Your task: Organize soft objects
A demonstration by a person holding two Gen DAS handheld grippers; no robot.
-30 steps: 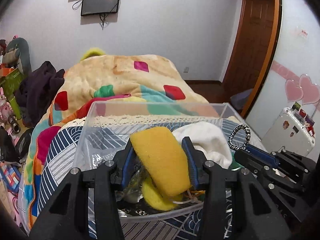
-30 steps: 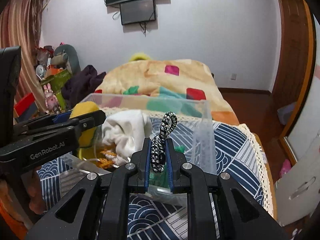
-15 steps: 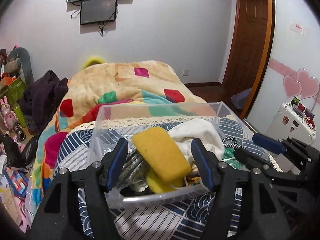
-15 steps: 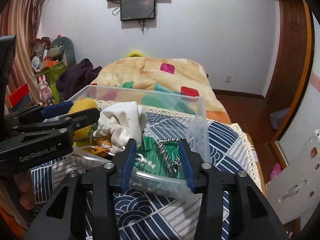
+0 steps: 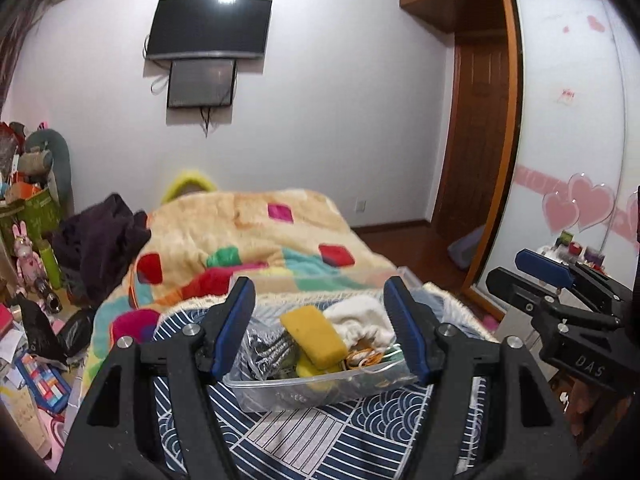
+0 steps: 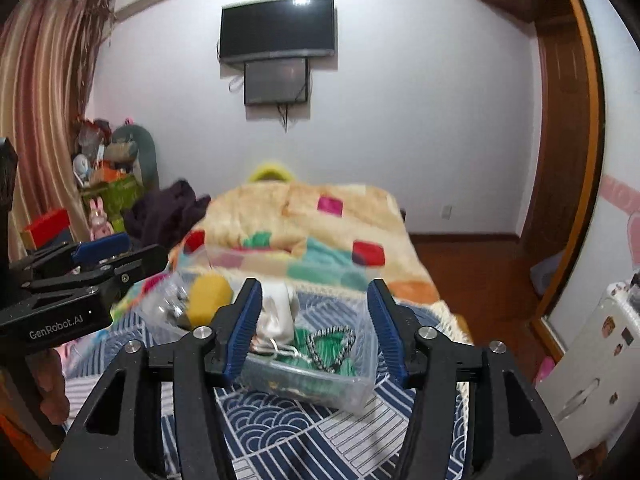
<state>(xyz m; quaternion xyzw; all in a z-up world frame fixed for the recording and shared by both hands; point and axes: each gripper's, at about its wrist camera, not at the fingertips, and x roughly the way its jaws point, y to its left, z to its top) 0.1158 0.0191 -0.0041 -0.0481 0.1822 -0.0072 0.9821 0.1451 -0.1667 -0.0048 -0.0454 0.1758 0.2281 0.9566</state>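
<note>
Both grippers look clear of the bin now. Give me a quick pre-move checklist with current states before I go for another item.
1. Left gripper open, nothing held: ok.
2. Right gripper open, nothing held: ok.
3. Yellow sponge inside clear bin: ok.
4. Braided cord in bin, on green cloth: ok.
5. White cloth fully inside bin: cannot tell.
6. More loose soft items within reach: cannot tell.

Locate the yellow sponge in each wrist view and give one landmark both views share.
Left wrist: the yellow sponge lies in the clear bin, lower centre, between the open fingers of the left gripper.
Right wrist: sponge is left of centre, at the bin's far left, just left of the right gripper's left finger.
Shared landmark: the wall TV.
</note>
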